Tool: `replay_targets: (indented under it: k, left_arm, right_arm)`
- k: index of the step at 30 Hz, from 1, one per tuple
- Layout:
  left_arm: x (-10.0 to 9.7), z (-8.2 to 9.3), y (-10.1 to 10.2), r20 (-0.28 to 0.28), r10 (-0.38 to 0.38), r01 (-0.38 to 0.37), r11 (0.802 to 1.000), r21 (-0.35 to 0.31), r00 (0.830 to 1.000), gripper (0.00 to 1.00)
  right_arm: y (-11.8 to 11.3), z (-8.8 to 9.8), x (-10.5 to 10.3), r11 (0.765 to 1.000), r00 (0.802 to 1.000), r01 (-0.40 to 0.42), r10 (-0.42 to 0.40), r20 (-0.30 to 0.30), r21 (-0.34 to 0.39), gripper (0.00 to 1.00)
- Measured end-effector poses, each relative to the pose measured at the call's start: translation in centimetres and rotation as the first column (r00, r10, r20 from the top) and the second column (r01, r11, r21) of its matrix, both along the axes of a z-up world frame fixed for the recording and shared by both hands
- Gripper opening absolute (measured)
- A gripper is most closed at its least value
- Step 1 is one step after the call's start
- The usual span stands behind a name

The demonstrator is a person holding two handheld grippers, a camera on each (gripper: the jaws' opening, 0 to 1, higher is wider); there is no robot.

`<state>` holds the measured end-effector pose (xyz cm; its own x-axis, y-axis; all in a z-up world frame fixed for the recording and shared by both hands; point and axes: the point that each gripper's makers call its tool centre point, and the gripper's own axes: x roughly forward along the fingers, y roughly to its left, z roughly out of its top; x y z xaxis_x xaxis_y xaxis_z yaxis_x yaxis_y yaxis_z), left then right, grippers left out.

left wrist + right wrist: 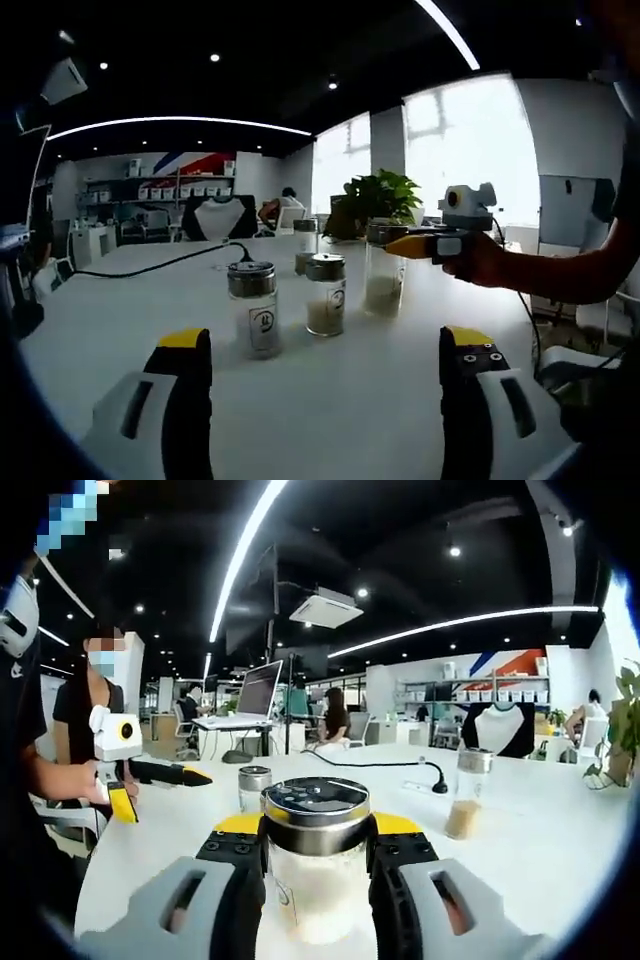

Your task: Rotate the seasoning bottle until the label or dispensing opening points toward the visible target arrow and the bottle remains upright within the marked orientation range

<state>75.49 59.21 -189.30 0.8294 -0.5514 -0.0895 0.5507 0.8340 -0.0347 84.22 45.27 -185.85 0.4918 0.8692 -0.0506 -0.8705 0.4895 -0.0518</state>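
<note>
Right gripper [318, 855] clamps seasoning bottle [318, 865] holding pale powder.

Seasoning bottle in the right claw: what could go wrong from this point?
1. The right claw grips the seasoning bottle just under its metal lid; a turn could tilt it off upright, or the glass could slip.
2. Other shakers stand close by on the white table, such as the small jar and the tall jar; a wide swing might knock one.
3. The left claw hangs open, bracing nothing.
</note>
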Motion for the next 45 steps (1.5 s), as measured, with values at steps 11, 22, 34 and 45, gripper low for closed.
replay_targets:
  k: [11, 22, 34, 45]
  left_arm:
    - [-0.4, -0.2, 0.8, -0.006, 0.017, -0.017, 0.999, 0.035, 1.000, 1.00]
    - [-0.4, -0.2, 1.0, -0.013, 0.025, -0.025, 0.999, 0.041, 1.000, 1.00]
    - [-0.4, 0.2, 0.3, 0.002, 0.019, -0.019, 0.999, 0.037, 1.000, 1.00]
    - [-0.5, 0.2, 0.2, -0.002, 0.012, -0.012, 0.999, 0.046, 1.000, 1.00]
  right_arm:
    - [0.0, 0.0, 1.3, 0.998, 0.998, -0.047, 0.048, -0.031, 0.029, 0.37]
    - [-0.3, 0.0, 1.6, 0.995, 0.995, -0.090, 0.091, -0.026, 0.048, 0.37]
    - [0.0, 0.0, 1.6, 0.990, 0.991, -0.131, 0.132, -0.017, 0.049, 0.37]
    - [0.5, -1.0, 1.9, 0.995, 0.995, -0.094, 0.093, -0.017, -0.025, 0.38]
